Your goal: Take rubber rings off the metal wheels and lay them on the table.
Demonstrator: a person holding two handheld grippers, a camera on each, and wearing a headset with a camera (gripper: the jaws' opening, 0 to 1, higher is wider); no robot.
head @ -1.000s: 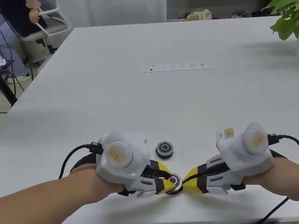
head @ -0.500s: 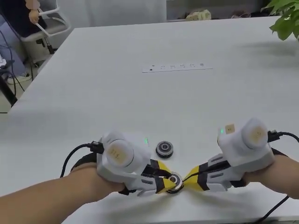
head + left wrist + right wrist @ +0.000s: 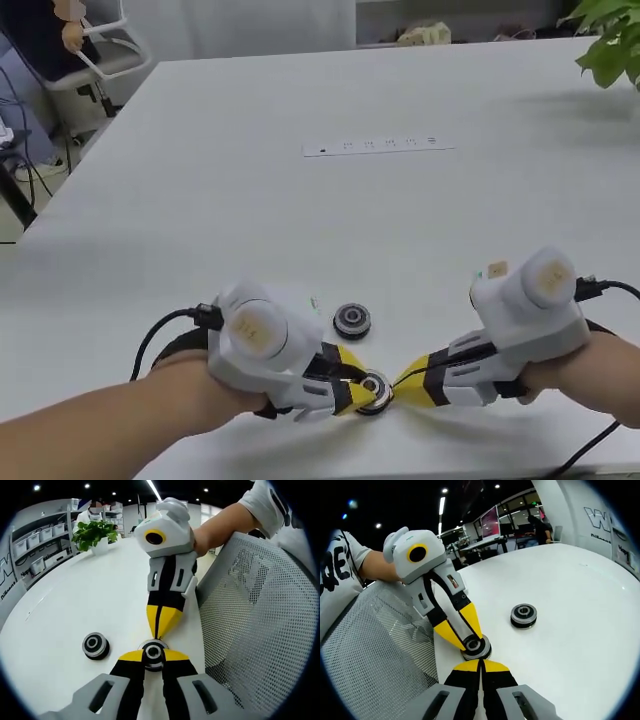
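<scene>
left gripper (image 3: 360, 390) is clamped on a wheel (image 3: 373, 387) just nearer the person than the second wheel (image 3: 352, 319). right gripper (image 3: 398, 385), tongs together, touches that wheel's rim. both wheels seem to wear their rings, so nearly everything is left.

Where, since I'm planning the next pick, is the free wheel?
In the head view, the free wheel lies on the table just beyond the held wheel, slightly to its left.
</scene>
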